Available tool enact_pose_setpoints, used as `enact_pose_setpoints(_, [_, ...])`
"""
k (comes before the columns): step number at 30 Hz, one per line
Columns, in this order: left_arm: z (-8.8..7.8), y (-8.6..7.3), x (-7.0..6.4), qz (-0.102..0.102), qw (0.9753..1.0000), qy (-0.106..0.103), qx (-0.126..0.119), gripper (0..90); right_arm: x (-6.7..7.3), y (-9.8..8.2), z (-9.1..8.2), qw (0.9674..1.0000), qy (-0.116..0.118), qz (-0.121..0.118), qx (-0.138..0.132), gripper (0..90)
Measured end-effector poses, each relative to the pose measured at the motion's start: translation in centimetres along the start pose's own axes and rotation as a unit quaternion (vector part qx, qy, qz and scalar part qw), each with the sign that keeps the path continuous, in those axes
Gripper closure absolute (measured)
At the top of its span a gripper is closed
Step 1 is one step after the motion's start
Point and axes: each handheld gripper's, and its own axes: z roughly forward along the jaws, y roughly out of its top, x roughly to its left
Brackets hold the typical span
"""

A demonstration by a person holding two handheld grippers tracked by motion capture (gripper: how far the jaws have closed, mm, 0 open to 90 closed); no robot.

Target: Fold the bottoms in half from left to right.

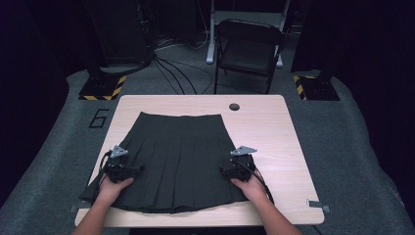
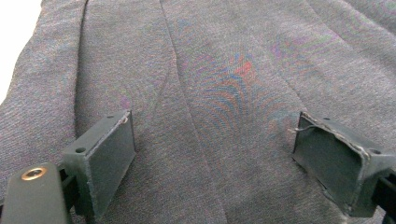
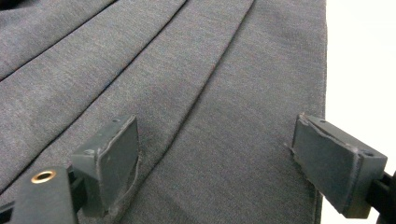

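Two grippers, the left gripper (image 1: 123, 169) and the right gripper (image 1: 237, 168), rest on the side edges of a dark pleated skirt (image 1: 178, 159), jaws spread wide with only flat cloth between them. The skirt lies spread on the table (image 1: 274, 127), waistband far. Likely the start of a fold: next, pinch each edge.
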Motion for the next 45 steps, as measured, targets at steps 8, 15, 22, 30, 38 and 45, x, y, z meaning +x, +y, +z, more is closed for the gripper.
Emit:
enact_pose_setpoints(8, [0.12,-0.01,-0.13,-0.001,1.0,0.007,-0.004,12.4,-0.03,0.01,0.01,1.0,0.001,-0.001,-0.001,14.8])
enact_pose_setpoints(15, [0.1,0.03,-0.17,0.001,1.0,0.008,-0.001,12.3,-0.02,0.01,0.01,1.0,0.001,-0.001,0.0,14.8])
enact_pose_setpoints(22, [-0.08,0.15,-0.15,0.003,0.9999,0.003,0.011,12.4,-0.13,0.03,0.0,1.0,0.002,-0.002,0.0,15.3])
enact_pose_setpoints(30, [-0.15,0.05,-0.28,0.004,0.9999,0.008,0.012,12.5,-0.06,0.04,-0.01,1.0,0.002,-0.001,0.001,15.2])
enact_pose_setpoints(38, [-0.21,-0.09,-0.47,0.001,0.9999,0.012,0.008,12.5,-0.04,0.05,-0.03,1.0,0.003,0.001,0.003,15.2])
enact_pose_setpoints(45, [-0.45,-0.37,-0.67,0.0,0.9999,0.013,0.006,12.5,0.12,-0.16,-0.31,1.0,0.002,-0.002,0.006,15.3])
